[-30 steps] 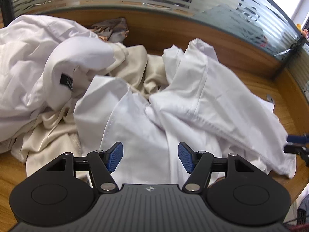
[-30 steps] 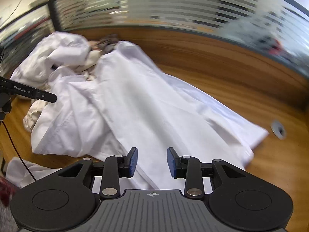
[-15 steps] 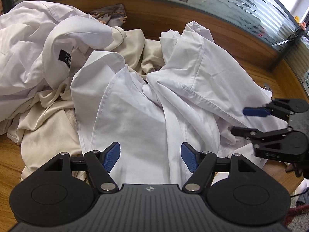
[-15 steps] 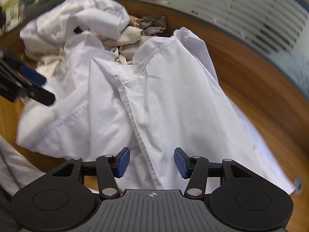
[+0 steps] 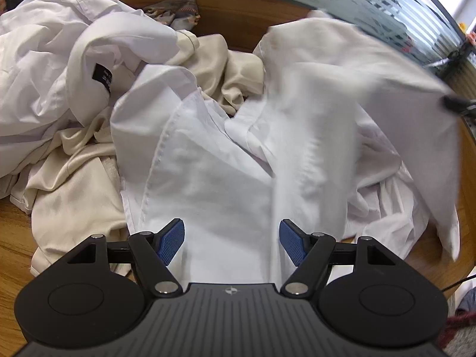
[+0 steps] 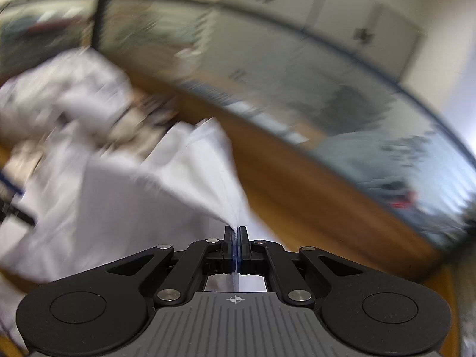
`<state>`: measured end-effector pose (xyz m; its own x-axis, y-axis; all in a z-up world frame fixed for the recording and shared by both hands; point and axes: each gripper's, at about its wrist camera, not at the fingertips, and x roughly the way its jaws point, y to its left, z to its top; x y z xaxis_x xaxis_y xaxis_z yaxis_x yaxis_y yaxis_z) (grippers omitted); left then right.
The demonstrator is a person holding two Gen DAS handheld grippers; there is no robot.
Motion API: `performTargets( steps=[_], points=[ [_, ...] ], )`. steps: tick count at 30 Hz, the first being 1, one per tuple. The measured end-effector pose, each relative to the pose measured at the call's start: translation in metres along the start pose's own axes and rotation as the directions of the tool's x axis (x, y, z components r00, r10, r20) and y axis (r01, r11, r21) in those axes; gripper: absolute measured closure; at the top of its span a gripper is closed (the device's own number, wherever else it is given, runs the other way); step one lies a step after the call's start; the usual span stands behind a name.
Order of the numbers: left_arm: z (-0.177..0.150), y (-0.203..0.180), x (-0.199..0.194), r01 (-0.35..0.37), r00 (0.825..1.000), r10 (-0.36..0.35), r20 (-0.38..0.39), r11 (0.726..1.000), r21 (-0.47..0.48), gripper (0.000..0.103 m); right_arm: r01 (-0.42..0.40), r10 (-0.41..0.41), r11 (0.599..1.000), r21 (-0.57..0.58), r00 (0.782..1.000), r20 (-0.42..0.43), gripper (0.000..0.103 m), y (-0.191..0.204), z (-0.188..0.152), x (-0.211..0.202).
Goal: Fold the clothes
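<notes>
A crumpled white shirt (image 5: 214,160) lies across the wooden table, its right part lifted and blurred. My left gripper (image 5: 232,238) hangs open just above the shirt's near edge, with white cloth below the gap and nothing pinched. My right gripper (image 6: 236,232) is shut on a fold of the white shirt (image 6: 205,172), which stretches taut away from its tips. In the left wrist view only the right gripper's dark tip (image 5: 455,104) shows at the far right edge, holding up the raised cloth. The right wrist view is strongly blurred.
A heap of other white garments (image 5: 44,68) and a beige one (image 5: 74,184) fills the left side. A patterned dark cloth (image 5: 175,12) lies at the back. A wooden rim (image 5: 232,3) and a frosted glass partition (image 6: 297,95) bound the table (image 6: 297,196).
My right gripper has shut on the shirt's right edge and swung up and away, lifting that side off the table. The left gripper stays open in place.
</notes>
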<state>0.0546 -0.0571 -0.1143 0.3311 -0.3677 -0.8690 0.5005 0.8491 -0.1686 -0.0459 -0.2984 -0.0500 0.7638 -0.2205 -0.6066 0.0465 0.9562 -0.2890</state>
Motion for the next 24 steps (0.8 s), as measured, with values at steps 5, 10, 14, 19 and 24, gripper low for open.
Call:
performTargets(
  steps=[5, 10, 14, 19, 24],
  points=[
    [0.011, 0.001, -0.004, -0.003, 1.000, 0.003, 0.023, 1.000, 0.006, 0.027, 0.140, -0.152, 0.972, 0.188, 0.987, 0.050, 0.100, -0.079, 0.004, -0.044],
    [0.019, -0.006, -0.008, -0.021, 0.999, 0.021, 0.044, 1.000, 0.018, 0.027, 0.298, -0.311, 0.912, 0.281, 0.950, 0.001, 0.100, -0.130, -0.020, -0.081],
    [0.018, -0.012, -0.010, -0.016, 0.998, 0.015, 0.056, 1.000, 0.024, 0.027, 0.418, -0.404, 0.850, 0.319, 0.908, -0.114, 0.100, -0.154, -0.060, -0.099],
    [0.006, -0.025, -0.010, 0.038, 0.998, -0.042, 0.039, 0.995, 0.097, 0.026, 0.520, -0.438, 0.776, 0.357, 0.852, -0.288, 0.100, -0.174, -0.120, -0.111],
    [-0.012, -0.042, -0.008, 0.124, 0.992, -0.128, 0.002, 0.966, 0.228, 0.025, 0.537, -0.388, 0.770, 0.345, 0.823, -0.414, 0.100, -0.174, -0.168, -0.102]
  ],
)
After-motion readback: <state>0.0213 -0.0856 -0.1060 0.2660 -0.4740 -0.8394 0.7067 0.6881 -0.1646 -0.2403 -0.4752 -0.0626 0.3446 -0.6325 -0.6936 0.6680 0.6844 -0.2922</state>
